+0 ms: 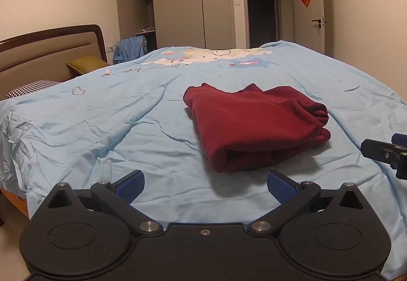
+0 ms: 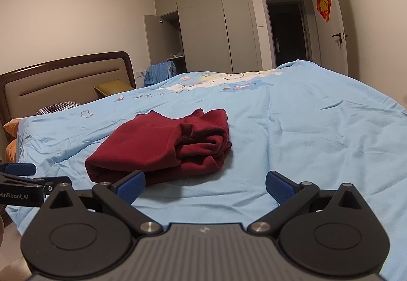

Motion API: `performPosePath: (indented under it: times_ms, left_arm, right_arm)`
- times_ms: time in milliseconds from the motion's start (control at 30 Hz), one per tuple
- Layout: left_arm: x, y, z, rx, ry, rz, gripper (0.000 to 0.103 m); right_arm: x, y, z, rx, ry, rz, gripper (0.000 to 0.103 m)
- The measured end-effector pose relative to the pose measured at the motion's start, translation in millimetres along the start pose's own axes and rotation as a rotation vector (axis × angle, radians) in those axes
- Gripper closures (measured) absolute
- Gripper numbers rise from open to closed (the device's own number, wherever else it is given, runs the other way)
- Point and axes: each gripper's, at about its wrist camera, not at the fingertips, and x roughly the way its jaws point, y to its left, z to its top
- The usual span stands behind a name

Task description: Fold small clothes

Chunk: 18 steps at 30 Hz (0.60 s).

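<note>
A dark red garment lies folded in a thick bundle on the light blue bed cover. In the left wrist view my left gripper is open just short of the bundle's near fold, nothing between its blue pads. The right gripper's tip shows at the right edge of that view. In the right wrist view the red garment sits ahead and to the left, its layered ends facing right. My right gripper is open and empty over the blue cover, its left pad close to the bundle's near edge.
A padded headboard with pillows stands at the left. Behind the bed are a grey wardrobe with one door open, a blue garment draped nearby, a dark doorway and a white door. Wrinkled cover spreads around the bundle.
</note>
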Motion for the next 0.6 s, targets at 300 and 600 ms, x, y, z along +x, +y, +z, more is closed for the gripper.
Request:
performPosePath:
  times_ms: [300,600]
  left_arm:
    - [11.7,-3.6,2.2,0.0,0.025,-0.007,0.001]
    - [20.7,-4.3,-0.6,-0.001,0.055,-0.008,0.001]
  right_arm:
    - [10.0,-3.8,-0.7,0.005,0.02,0.006,0.0]
    - [15.4,-2.1,-2.2,0.003,0.036,0.019,0.0]
